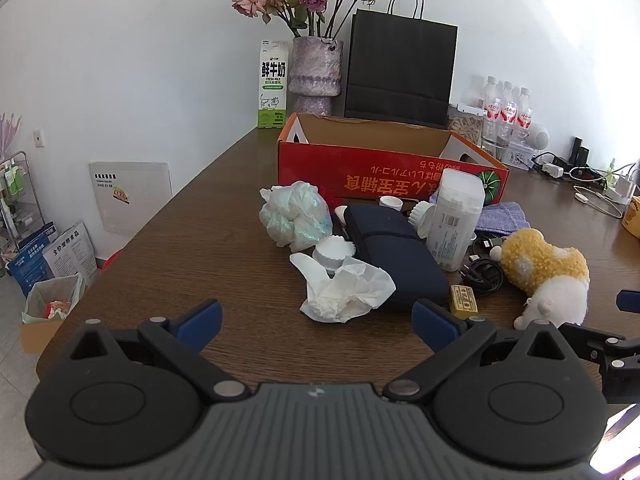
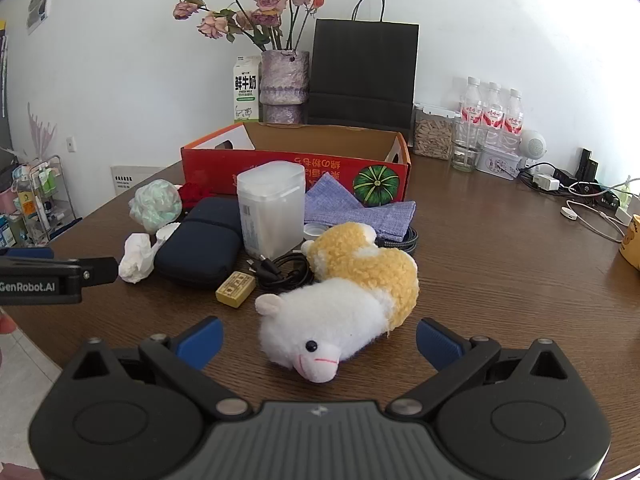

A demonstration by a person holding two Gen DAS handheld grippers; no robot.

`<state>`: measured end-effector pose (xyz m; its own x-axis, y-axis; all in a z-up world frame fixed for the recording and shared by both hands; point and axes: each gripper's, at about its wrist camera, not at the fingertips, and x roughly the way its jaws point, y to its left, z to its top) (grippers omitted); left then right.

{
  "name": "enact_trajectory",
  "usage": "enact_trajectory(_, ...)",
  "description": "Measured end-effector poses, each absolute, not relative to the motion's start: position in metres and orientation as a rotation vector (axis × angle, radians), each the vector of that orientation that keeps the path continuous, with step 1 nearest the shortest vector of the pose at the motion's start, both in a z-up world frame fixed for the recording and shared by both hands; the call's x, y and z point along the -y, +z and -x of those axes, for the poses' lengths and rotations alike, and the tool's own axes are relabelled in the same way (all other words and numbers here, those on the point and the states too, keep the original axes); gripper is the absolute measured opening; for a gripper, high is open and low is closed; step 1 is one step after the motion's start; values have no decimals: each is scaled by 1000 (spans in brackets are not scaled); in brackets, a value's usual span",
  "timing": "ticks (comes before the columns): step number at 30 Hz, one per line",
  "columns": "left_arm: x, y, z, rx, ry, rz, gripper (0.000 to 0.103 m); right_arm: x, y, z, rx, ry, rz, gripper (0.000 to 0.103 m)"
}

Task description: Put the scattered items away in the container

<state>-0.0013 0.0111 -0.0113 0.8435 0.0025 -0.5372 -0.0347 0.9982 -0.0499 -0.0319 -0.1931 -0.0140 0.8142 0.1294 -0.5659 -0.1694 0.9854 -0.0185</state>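
Right claw [image 2: 319,344] agape; plush sheep [image 2: 340,300] between fingers.

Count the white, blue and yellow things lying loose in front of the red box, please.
White: 3 - tissue, bag, tub
Blue: 2 - case, cloth
Yellow: 2 - toy sheep, little block
Total: 7

cluttered wooden table [image 1: 208,240], red box [image 1: 360,168]
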Motion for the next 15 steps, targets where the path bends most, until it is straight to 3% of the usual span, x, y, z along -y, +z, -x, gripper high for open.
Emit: enact_trajectory(15,-12,-11,-3,-568,28,56,103,199,-16,28,-600,139,59,103)
